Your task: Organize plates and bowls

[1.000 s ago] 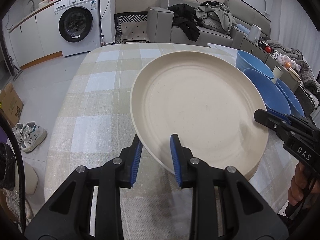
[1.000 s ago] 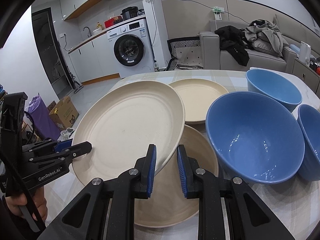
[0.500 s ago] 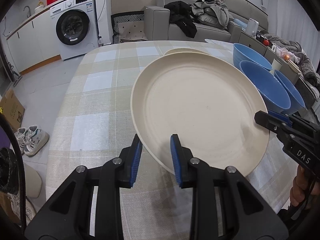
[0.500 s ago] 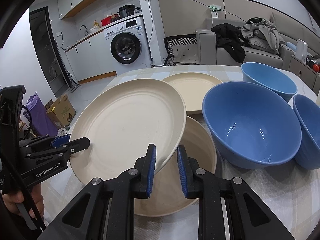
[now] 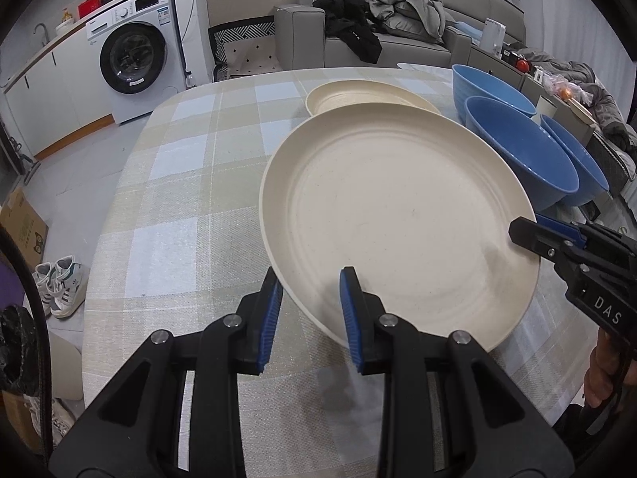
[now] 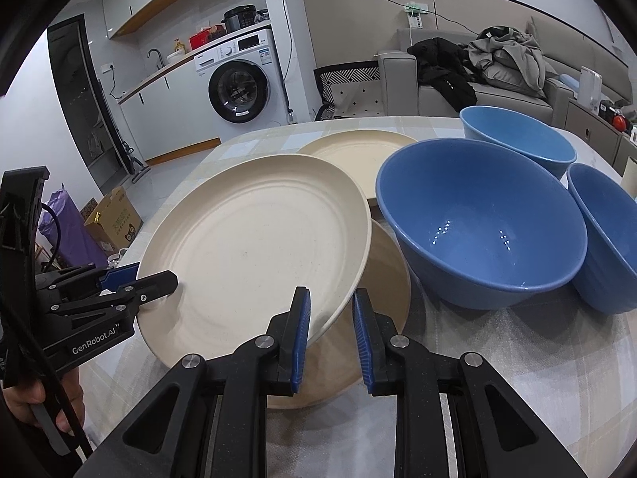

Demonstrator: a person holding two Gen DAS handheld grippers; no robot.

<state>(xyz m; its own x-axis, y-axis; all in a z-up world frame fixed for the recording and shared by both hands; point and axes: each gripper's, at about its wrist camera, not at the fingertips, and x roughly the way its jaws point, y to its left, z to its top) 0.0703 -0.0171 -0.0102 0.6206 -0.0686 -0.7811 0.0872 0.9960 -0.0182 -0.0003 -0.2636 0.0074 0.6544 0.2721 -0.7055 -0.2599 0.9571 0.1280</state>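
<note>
Two grippers meet on one big cream plate (image 5: 398,215), which hangs tilted above the table (image 5: 175,207) (a plaid cloth of beige and pale blue squares covers it). The table is the largest thing here, and it carries everything else.

Next in size comes the held plate itself: in the right wrist view (image 6: 254,247) its far edge sits higher than the near edge, and it overlaps a second cream plate (image 6: 386,279) lying flat on the cloth beneath it. A third cream plate (image 6: 358,159) rests farther back, just behind the lifted one and beside the bowls.

Three blue bowls stand to the right of the plates. The nearest and largest bowl (image 6: 481,231) sits just beside the flat plate; a second bowl (image 6: 517,135) is behind it, and a third bowl (image 6: 605,235) is at the right edge, touching or nearly touching the large one.

Smallest are the tools. The left gripper (image 5: 310,306) has its blue-padded fingers narrowly parted with the plate's near rim passing between them, clamping that rim; from the other camera it appears at the plate's left edge (image 6: 135,283), one finger above the rim and one below. The right gripper (image 6: 330,326) likewise straddles the opposite rim with a narrow gap, pinching the plate; in the left wrist view it shows at the right (image 5: 533,235).
</note>
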